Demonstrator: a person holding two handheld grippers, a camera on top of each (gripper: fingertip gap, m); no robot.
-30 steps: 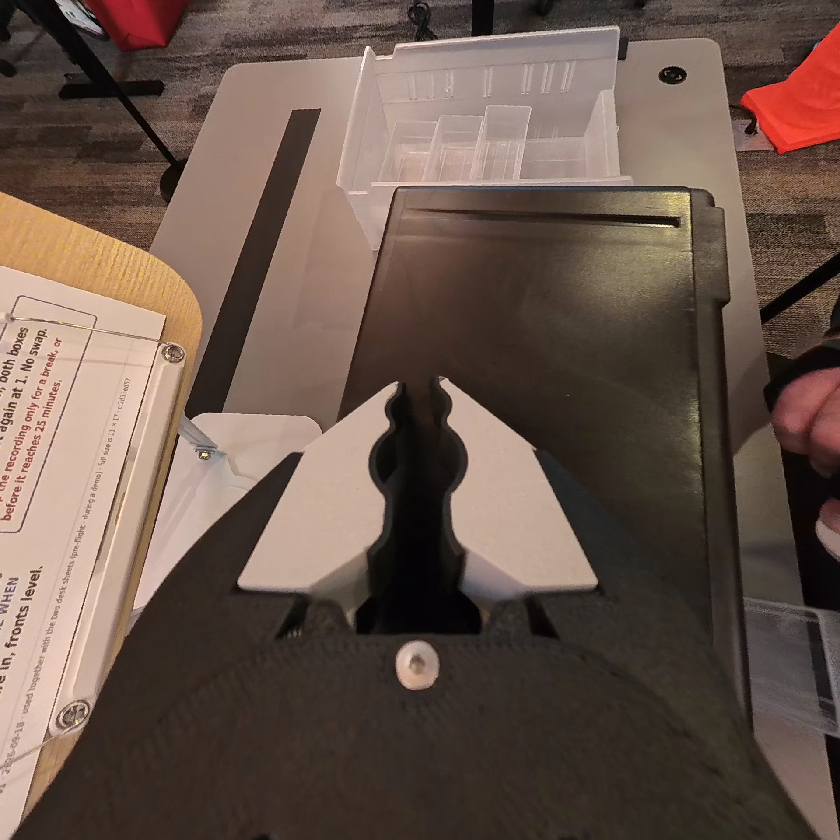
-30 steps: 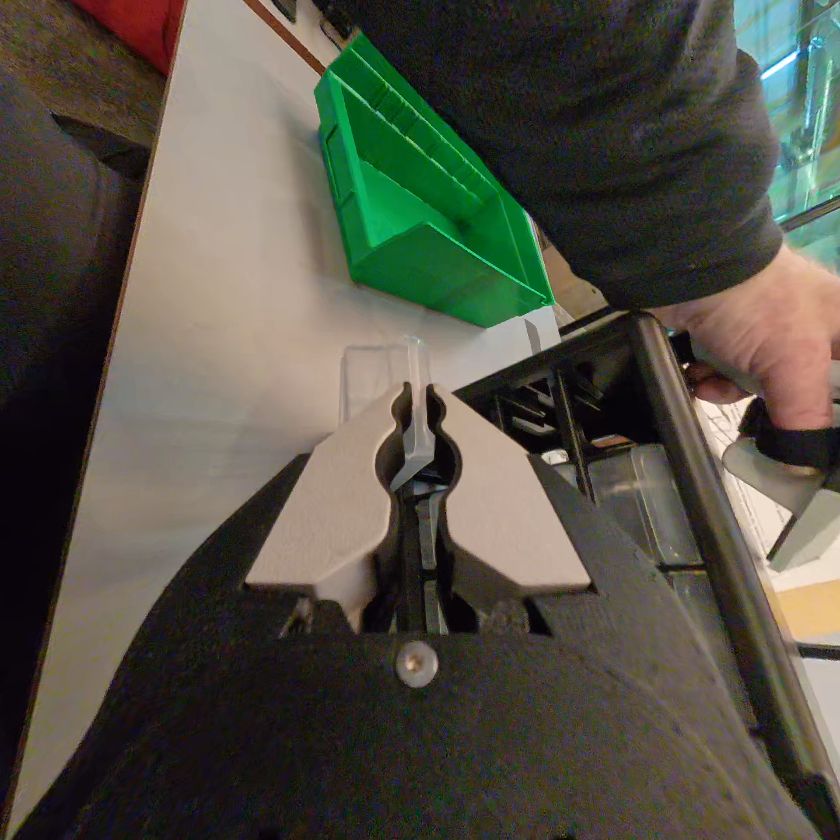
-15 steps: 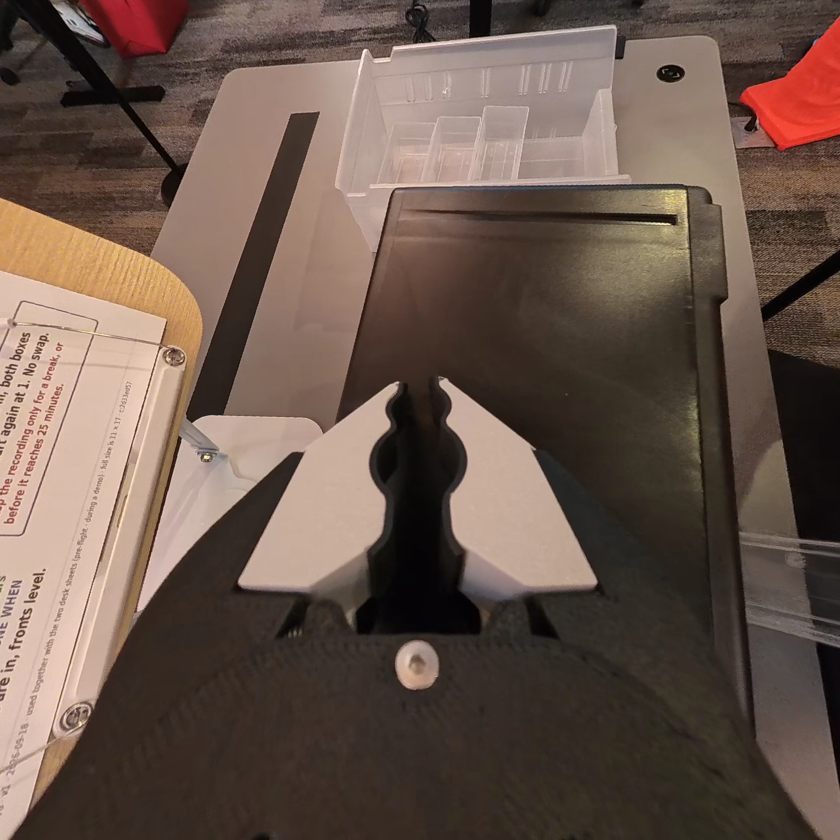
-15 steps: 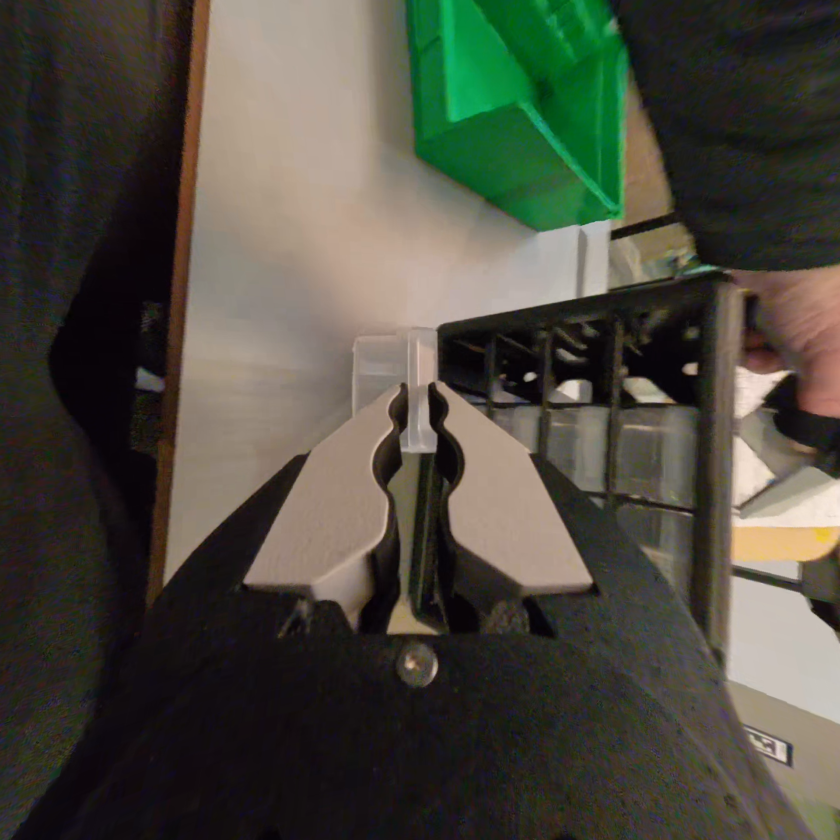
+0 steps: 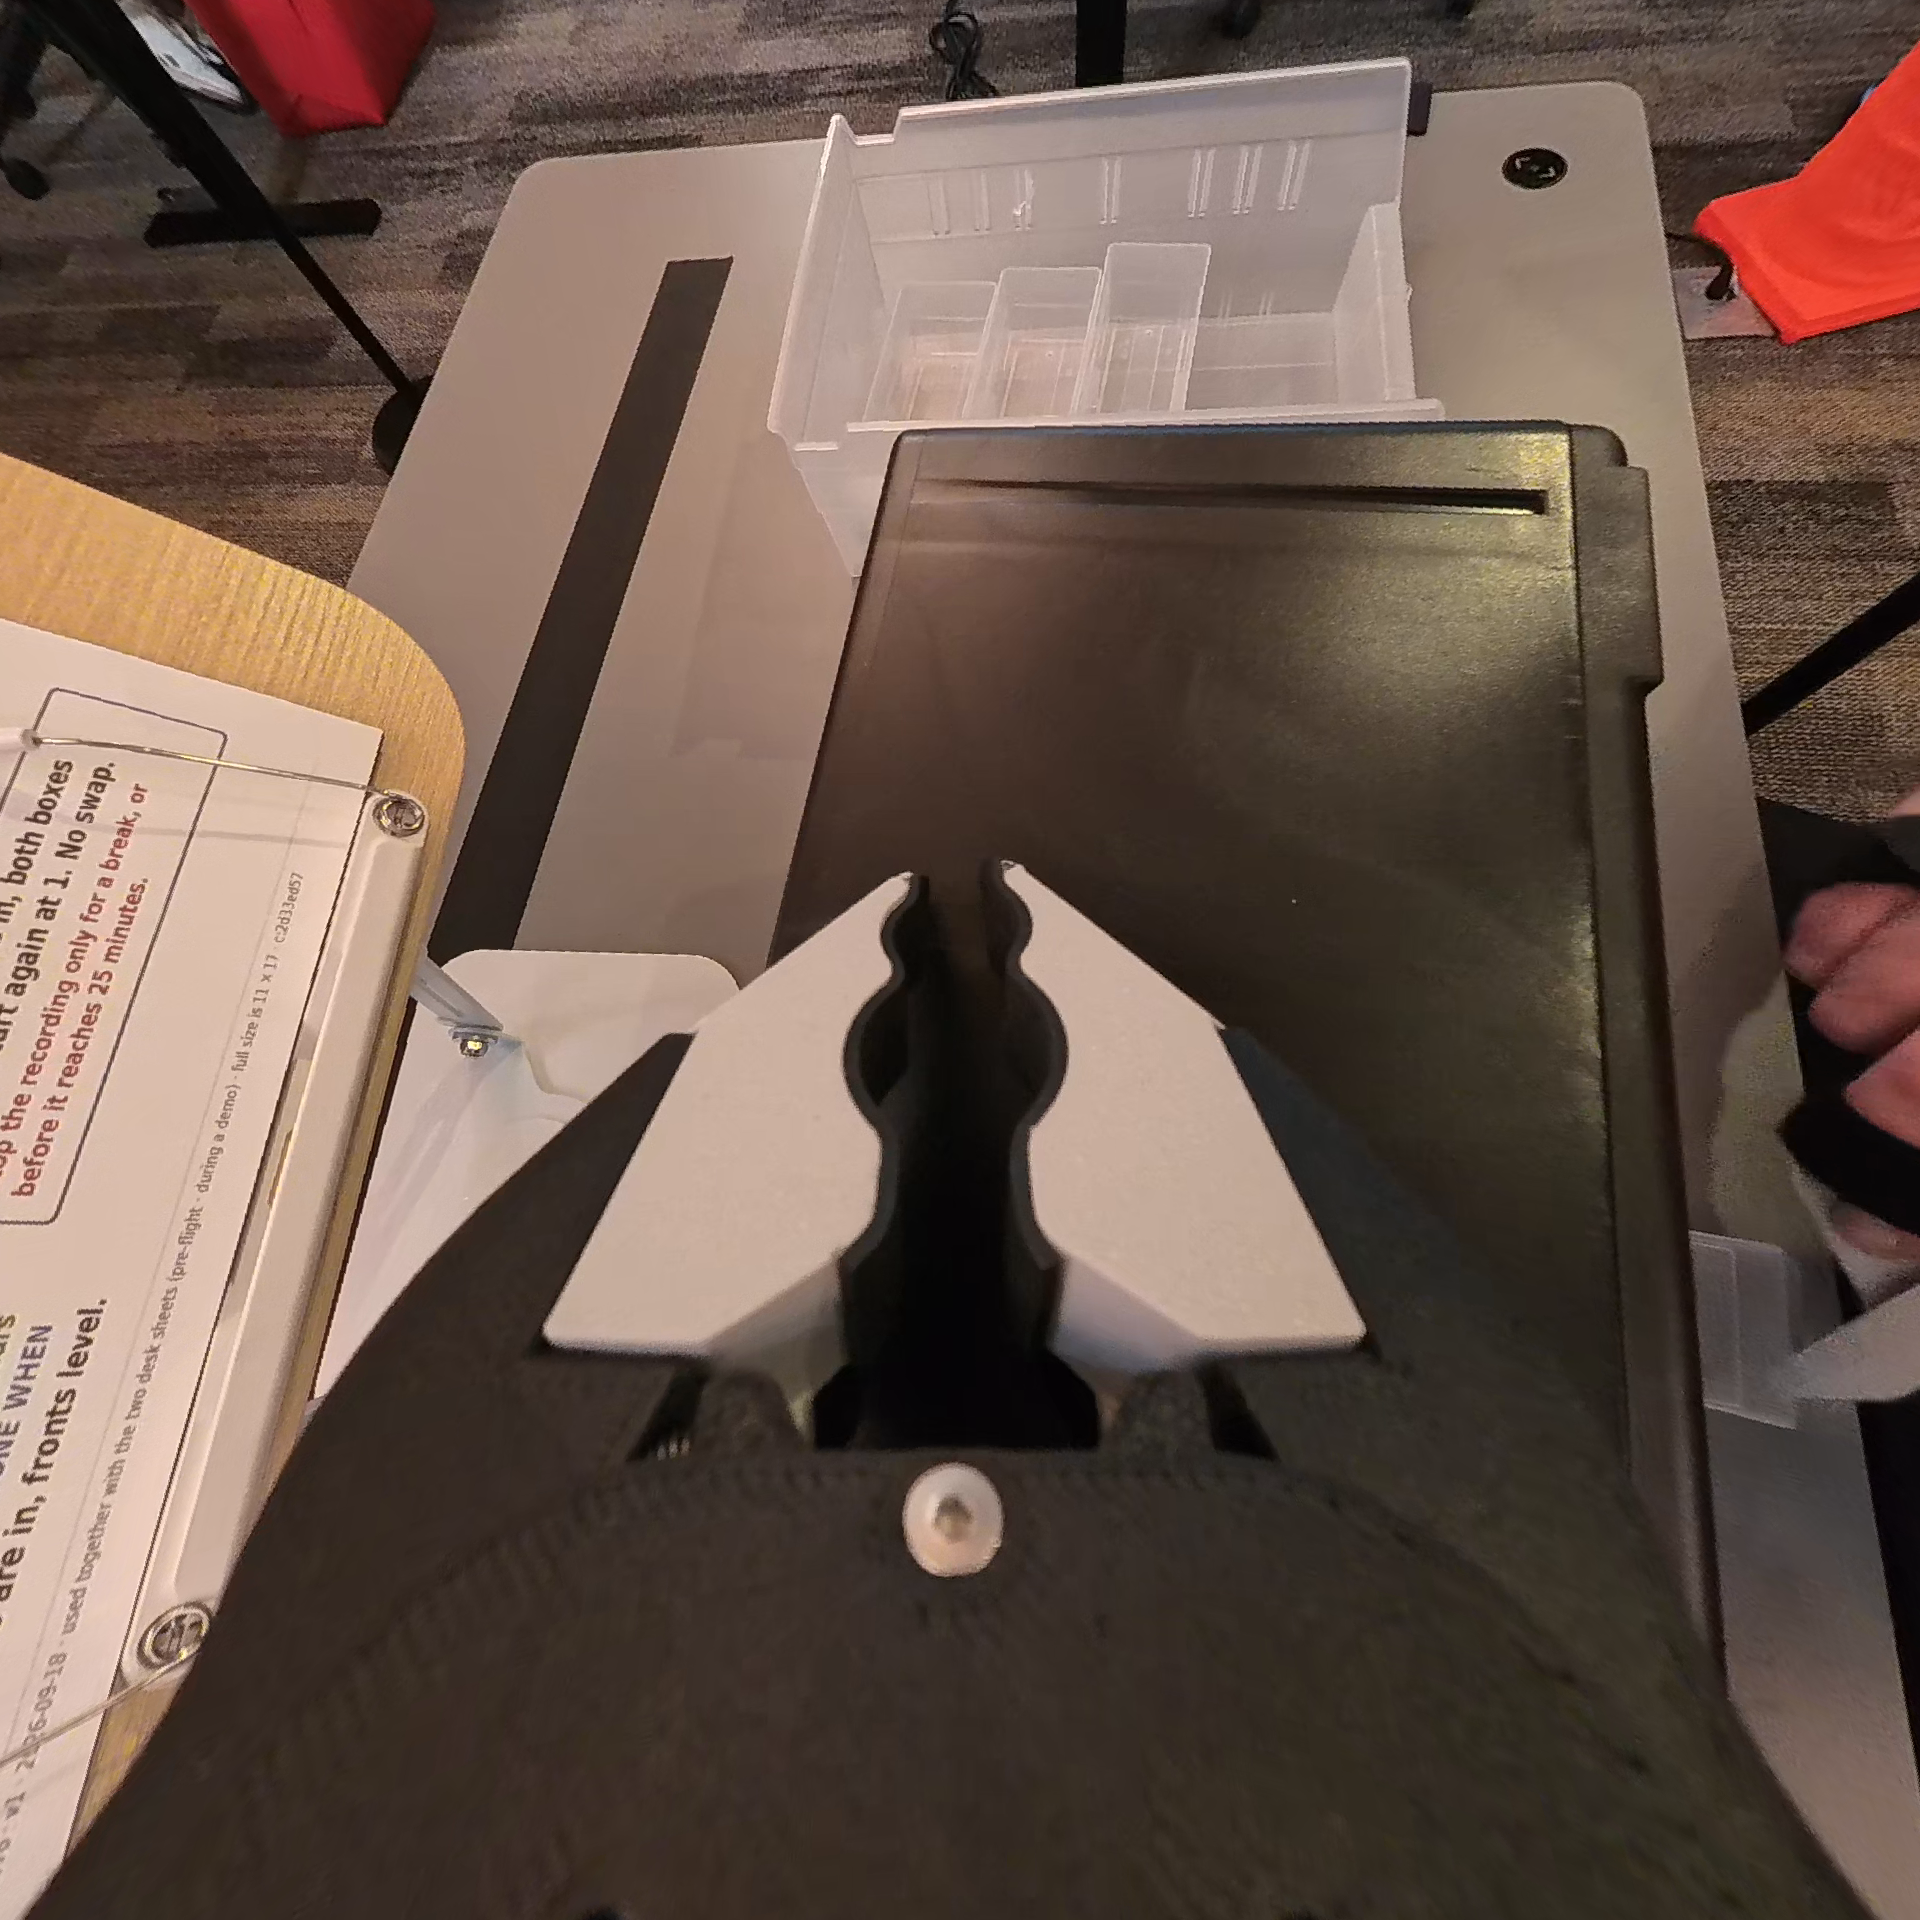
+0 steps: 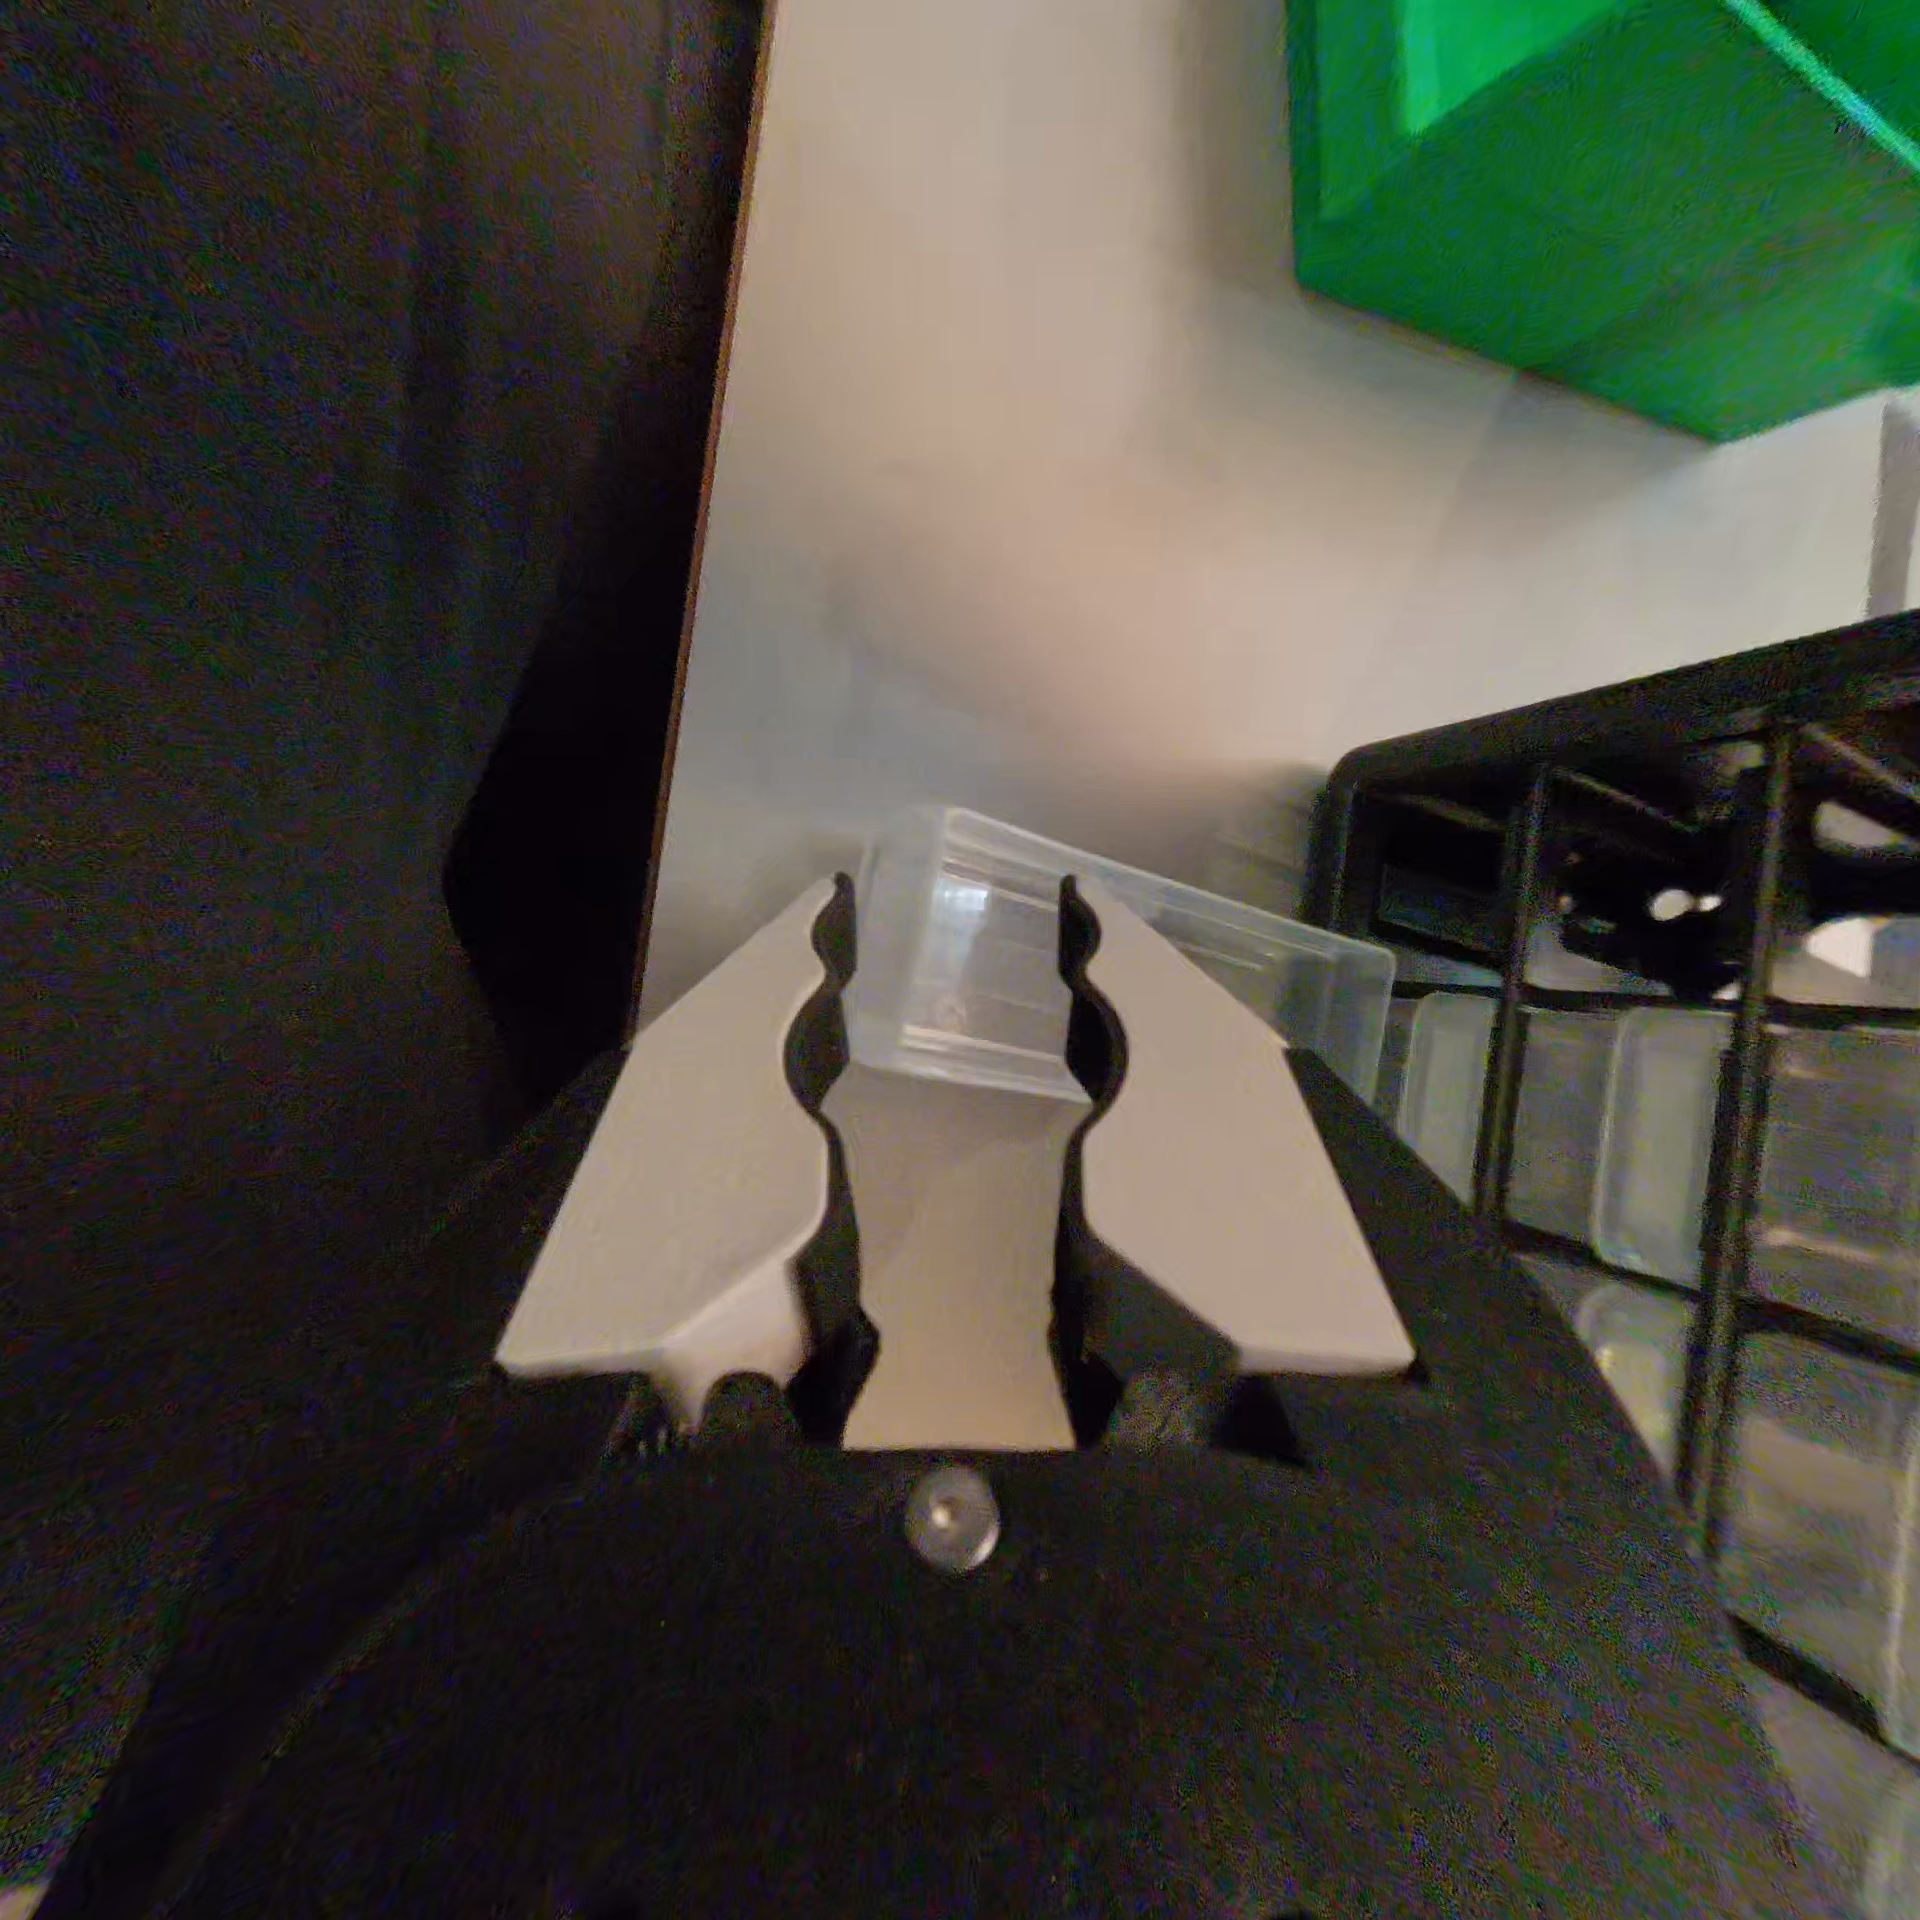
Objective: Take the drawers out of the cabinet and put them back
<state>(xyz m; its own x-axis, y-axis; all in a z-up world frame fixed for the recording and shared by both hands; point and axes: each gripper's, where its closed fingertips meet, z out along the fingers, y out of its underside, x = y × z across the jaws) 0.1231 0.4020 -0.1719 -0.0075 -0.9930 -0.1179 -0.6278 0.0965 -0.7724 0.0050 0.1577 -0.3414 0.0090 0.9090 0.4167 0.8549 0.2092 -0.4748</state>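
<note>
In the right wrist view the right claw (image 6: 956, 904) is standing spread, its fingers either side of a small clear drawer (image 6: 1049, 966) lying tilted on the pale worktop (image 6: 1039, 468) at mid-frame, just beside the black cabinet (image 6: 1558, 831). The drawer is looking light, stiff, slick and thin-walled; taking it across its narrow end walls is probably safest. In the left wrist view the left claw (image 5: 956, 878) is sitting nearly clenched, empty, over the cabinet's black top (image 5: 1247, 727).
</note>
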